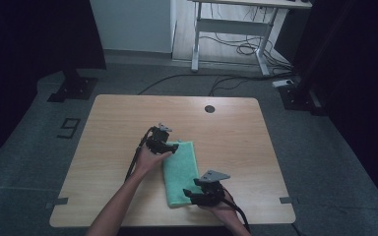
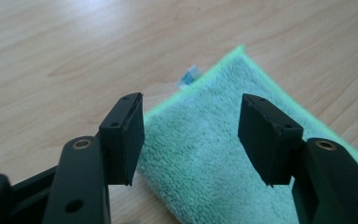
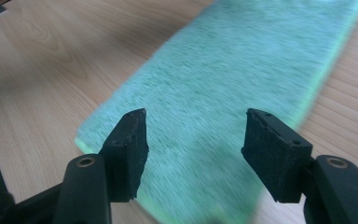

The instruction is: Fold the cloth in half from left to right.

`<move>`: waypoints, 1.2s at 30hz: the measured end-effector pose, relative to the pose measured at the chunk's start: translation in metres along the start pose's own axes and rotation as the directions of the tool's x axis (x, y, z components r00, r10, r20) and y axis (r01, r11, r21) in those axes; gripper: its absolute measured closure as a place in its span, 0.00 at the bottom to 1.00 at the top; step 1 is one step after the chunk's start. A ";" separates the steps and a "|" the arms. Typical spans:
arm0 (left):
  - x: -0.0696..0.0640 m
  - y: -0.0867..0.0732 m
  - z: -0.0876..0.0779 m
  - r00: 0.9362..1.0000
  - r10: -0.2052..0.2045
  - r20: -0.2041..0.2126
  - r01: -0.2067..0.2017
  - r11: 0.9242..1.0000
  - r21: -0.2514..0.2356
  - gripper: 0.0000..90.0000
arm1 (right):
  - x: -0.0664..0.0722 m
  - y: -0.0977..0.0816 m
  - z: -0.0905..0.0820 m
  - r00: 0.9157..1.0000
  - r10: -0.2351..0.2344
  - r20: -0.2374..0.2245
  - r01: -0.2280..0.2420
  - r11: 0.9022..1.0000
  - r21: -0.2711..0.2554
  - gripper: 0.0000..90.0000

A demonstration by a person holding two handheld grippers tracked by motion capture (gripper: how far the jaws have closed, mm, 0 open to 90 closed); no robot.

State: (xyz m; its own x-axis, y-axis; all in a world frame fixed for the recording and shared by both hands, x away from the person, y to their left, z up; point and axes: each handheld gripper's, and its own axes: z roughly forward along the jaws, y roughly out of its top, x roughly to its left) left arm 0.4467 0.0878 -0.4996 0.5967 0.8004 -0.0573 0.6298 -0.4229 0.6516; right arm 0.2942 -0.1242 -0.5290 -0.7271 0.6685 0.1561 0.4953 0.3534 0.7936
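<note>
A green cloth (image 1: 181,173), folded into a long narrow strip, lies flat on a wooden table (image 1: 113,123), a bit toward the person's side of centre. Its long axis runs away from the person.

Left gripper (image 1: 173,147) sits at the far end of the cloth, at its left corner. In the left gripper view, jaws stand wide apart w/ the cloth (image 2: 223,154) under and between them; pads grip nothing. A small white tag (image 2: 189,76) pokes out from the cloth's edge beyond the jaws.

Right gripper (image 1: 193,194) is at the near end of the cloth, approx. over its right corner. In the right gripper view, jaws are likewise spread wide above the cloth (image 3: 242,88), holding nothing; that view is blurred.

Edges: near end of the cloth lies close to the table's front edge. Bare wood to the left, right & beyond the cloth gives lots of open room. A small dark round hole (image 1: 209,108) sits near the table's far edge, well apart from the cloth. Both forearms come in from the bottom of the high view.
</note>
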 end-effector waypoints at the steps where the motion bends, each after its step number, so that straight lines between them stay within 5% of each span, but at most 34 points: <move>1: 0.000 -0.001 0.001 1.000 0.001 0.004 -0.001 1.000 0.007 0.45 | 0.002 0.001 0.004 1.000 -0.009 -0.004 0.010 1.000 0.007 0.44; 10: 0.009 -0.014 -0.002 1.000 -0.018 -0.004 0.018 1.000 0.018 0.48 | 0.023 0.002 0.026 0.996 -0.082 -0.043 0.083 0.996 0.038 0.42; 21: 0.020 -0.026 0.007 0.999 -0.024 -0.033 0.027 0.997 0.075 0.50 | 0.036 0.000 0.036 0.993 -0.103 -0.059 0.106 0.993 0.054 0.41; 36: 0.031 -0.029 0.004 0.998 -0.048 -0.039 0.049 0.998 0.046 0.50 | 0.043 0.003 0.043 0.991 -0.108 -0.073 0.113 0.992 0.053 0.41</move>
State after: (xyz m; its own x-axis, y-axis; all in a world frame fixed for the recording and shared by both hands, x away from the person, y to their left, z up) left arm 0.4493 0.1230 -0.5234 0.5463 0.8355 -0.0588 0.6805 -0.4018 0.6127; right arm 0.2847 -0.0659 -0.5452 -0.8095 0.5764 0.1118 0.4350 0.4609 0.7735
